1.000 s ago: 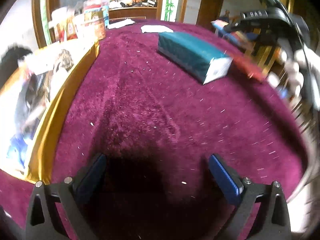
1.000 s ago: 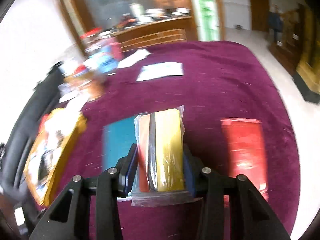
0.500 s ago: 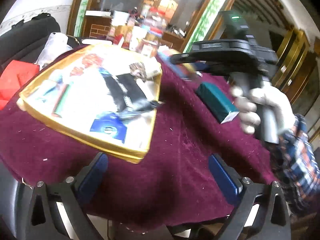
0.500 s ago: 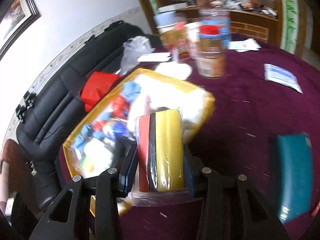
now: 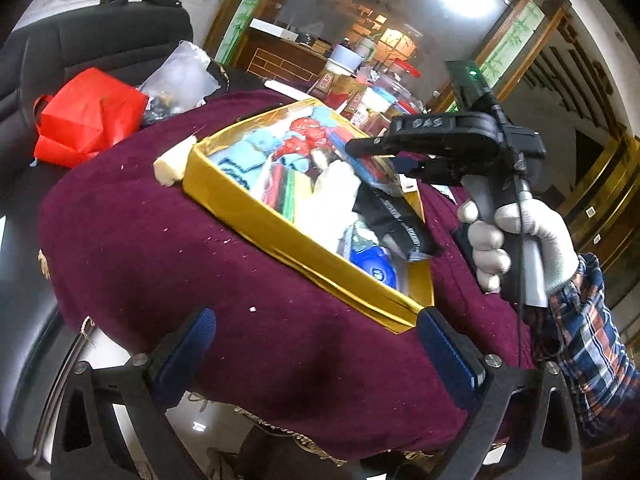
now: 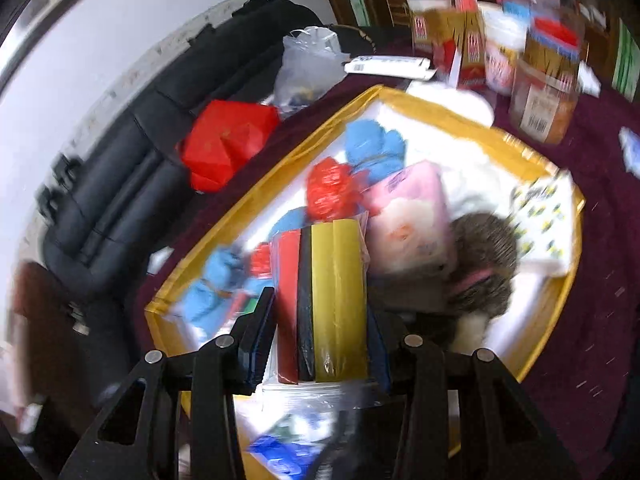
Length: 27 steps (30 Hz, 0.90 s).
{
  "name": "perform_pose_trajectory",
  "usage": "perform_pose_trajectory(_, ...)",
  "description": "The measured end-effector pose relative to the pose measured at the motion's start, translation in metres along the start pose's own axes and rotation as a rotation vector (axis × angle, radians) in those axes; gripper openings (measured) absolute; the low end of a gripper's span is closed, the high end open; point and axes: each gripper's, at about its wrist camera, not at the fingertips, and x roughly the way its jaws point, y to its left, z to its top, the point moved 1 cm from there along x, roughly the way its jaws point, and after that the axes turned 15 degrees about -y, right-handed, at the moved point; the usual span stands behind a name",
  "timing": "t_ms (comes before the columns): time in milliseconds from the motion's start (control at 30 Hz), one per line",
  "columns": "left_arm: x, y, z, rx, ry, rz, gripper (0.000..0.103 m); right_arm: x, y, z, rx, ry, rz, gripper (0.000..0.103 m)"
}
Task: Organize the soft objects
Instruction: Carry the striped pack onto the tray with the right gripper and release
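The right gripper (image 6: 320,312) clenches its jaws on a bagged sponge pack (image 6: 324,300) above the crowded gold box (image 6: 560,320). The left gripper (image 5: 316,344) is released, empty. Dropped on that heap, the pack may slide onto the surface (image 5: 140,240).

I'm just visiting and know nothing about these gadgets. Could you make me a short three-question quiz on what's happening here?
1. True or false: the left gripper holds something.
2. What does the right gripper grip? A) a red bag B) a clear packet of red, black and yellow sponges C) a jar
3. What is that packet hanging over?

Key: 1. False, its jaws are open and empty. 2. B. 3. The gold box of soft things on the maroon tablecloth.
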Motion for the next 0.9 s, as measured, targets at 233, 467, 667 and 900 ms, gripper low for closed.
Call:
perform_pose_trajectory(233, 0.008, 0.014, -0.005, -0.042, 0.022, 0.003, 0.101, 0.012, 0.012, -0.031, 0.064, 0.118, 0.117, 0.041)
perform_pose_trajectory(467, 0.009, 0.013, -0.008, -0.039, 0.031, 0.007, 0.101, 0.006, 0.005, -0.022, -0.044, 0.002, -0.067, 0.041)
perform_pose_trajectory(667, 0.008, 0.003, -0.009, -0.016, 0.031, 0.001, 0.101, 0.006, 0.011, -0.035, -0.074, 0.043, -0.040, 0.047)
perform_pose_trajectory(900, 0.007, -0.011, -0.004, 0.032, 0.015, 0.035, 0.101, -0.032, 0.001, -0.028, -0.053, -0.098, -0.100, 0.068)
